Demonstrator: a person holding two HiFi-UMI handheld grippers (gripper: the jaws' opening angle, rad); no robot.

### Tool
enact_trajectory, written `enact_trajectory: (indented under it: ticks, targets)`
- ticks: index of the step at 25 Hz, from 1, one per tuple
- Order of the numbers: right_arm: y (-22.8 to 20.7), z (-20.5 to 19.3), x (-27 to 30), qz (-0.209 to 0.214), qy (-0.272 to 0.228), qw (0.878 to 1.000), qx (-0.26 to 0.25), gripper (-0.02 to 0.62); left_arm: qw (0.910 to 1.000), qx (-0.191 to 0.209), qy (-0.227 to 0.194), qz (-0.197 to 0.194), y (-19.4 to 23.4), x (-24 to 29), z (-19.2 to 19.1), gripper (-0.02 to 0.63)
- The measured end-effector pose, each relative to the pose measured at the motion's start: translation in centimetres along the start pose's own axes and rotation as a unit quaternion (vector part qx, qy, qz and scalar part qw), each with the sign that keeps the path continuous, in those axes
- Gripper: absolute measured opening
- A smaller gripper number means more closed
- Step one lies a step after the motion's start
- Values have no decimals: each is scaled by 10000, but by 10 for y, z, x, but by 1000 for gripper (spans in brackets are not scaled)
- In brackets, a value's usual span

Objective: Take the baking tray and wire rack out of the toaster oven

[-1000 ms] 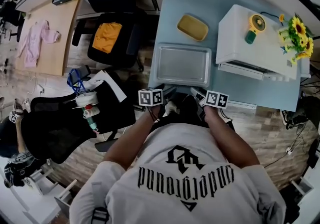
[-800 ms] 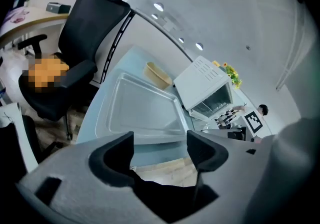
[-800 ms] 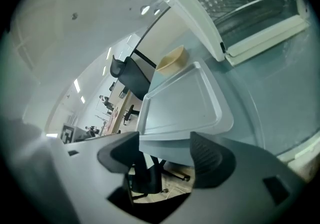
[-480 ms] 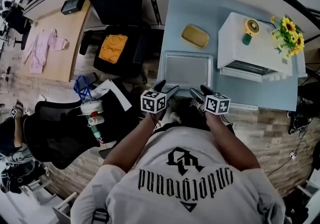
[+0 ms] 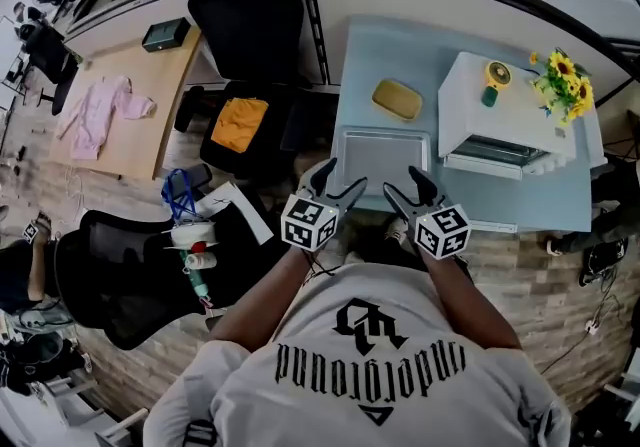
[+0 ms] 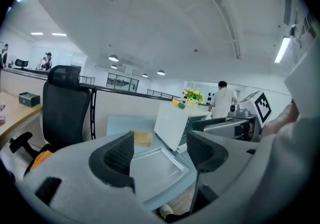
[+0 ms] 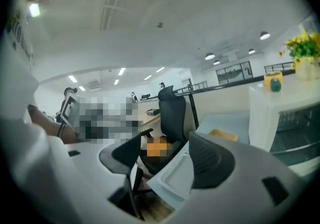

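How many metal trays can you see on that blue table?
1. The tray lies flat on the table, left of the white oven and near the table's front edge. Another could be inside the oven; its interior does not show.

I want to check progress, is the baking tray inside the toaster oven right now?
No, the baking tray lies flat on the blue table, out in the open beside the white toaster oven.

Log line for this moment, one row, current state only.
left gripper: open, empty | right gripper: open, empty | baking tray: on table, beside toaster oven | wire rack: not seen on table
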State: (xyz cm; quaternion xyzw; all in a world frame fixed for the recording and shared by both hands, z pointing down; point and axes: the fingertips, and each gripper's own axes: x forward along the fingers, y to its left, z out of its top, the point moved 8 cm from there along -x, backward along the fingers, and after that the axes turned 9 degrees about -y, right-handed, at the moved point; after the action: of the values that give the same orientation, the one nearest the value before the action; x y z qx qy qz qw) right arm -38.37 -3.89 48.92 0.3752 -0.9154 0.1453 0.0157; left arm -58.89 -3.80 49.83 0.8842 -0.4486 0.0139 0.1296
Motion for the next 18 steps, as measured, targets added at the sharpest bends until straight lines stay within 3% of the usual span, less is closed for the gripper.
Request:
enact_trajectory:
  ticks: [6,11,18]
  targets:
    - [26,42,-14,-7,-691,9944,-803,279,9983,226,-499,-180,-13,-13,36,339]
    - [33,47,-24,-156,-699,9890,-1292,278,9968,270,-688,-311,-19,-10,45,337]
    - [22,53,-35,-405,-777,9859,-1424,278,9950,367,-733,-568,-28,12,47,334]
